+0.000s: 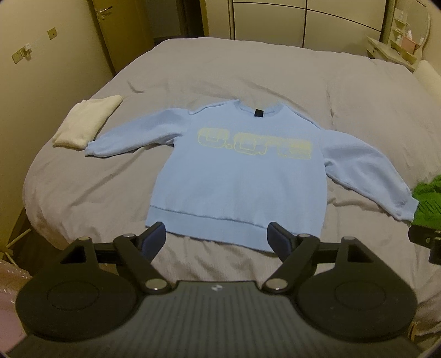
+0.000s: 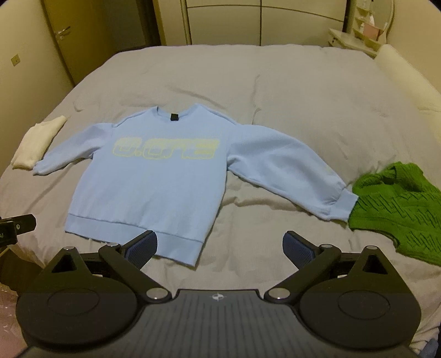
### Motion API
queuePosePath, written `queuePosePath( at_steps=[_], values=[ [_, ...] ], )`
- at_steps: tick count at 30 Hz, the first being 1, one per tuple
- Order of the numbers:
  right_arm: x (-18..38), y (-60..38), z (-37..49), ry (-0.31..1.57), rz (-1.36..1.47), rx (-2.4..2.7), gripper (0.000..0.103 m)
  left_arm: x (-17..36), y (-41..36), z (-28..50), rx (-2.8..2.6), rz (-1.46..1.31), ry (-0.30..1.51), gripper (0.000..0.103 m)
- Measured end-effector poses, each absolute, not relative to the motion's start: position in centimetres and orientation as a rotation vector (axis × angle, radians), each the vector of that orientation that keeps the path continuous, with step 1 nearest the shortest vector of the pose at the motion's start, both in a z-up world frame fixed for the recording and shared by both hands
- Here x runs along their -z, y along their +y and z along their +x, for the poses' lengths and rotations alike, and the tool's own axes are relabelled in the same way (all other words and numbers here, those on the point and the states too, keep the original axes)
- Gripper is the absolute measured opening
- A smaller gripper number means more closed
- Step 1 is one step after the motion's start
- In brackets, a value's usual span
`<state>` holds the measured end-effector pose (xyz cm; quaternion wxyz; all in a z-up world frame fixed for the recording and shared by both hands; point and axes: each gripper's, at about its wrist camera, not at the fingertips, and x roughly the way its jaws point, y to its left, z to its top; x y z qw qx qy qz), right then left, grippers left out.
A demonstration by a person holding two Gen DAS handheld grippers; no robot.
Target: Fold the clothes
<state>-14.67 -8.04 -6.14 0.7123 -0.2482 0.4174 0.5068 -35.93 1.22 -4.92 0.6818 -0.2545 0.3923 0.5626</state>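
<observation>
Nearest, in the left wrist view: left gripper (image 1: 216,238), black with blue-padded fingers (image 1: 154,238), spread wide and grasping nothing, poised just short of the hem of the light blue sweatshirt (image 1: 237,176). In the right wrist view: right gripper (image 2: 220,246), same build, fingers (image 2: 143,247) likewise released and empty, its left finger overlapping the sweatshirt's (image 2: 148,181) lower right hem corner in the picture; touching or not, cannot tell.

Beyond the fingers: sweatshirt laid flat and face up on the grey-covered bed (image 1: 248,77), hem nearest the grippers, collar farthest, both sleeves spread outward and angled down toward the hem. Across the chest, pale yellow block lettering (image 1: 255,143); too blurred to read with confidence. Inside the back of the collar, a small dark tag (image 1: 258,113), no writing legible.

At the cuff of the sweatshirt's sleeve on the right of the picture: a crumpled bright green knitted garment (image 2: 397,209), touching or just beside that cuff. At the opposite cuff: a folded cream-white cloth (image 1: 88,121), just beside the cuff, near the bed's edge.

Farther than the sweatshirt's collar: bare wrinkled grey bedding, then pale wardrobe doors (image 2: 261,22) along the far wall. Off past the sweatshirt's right sleeve, a pale shelf unit (image 1: 397,44) with small items, too small to identify.
</observation>
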Motion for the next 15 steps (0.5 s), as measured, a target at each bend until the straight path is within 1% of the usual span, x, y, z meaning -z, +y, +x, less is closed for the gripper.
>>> queuePosePath(
  at_steps=[4,12,15],
  values=[
    [6.9,-5.2,-14.6,0.93,-0.565,-1.127,0.1,5.7,4.0,-36.1,-1.265,-0.584,0.883,0.078],
    [8.5,2.3,-16.1,0.972,-0.591,-1.106,0.1,7.1,12.1,-39.0,-1.24,-0.637,0.901,0.079],
    [9.4,5.8,-16.9,1.001,-0.599,-1.093,0.1,7.8,15.2,-40.2,-1.231,-0.661,0.907,0.081]
  ],
)
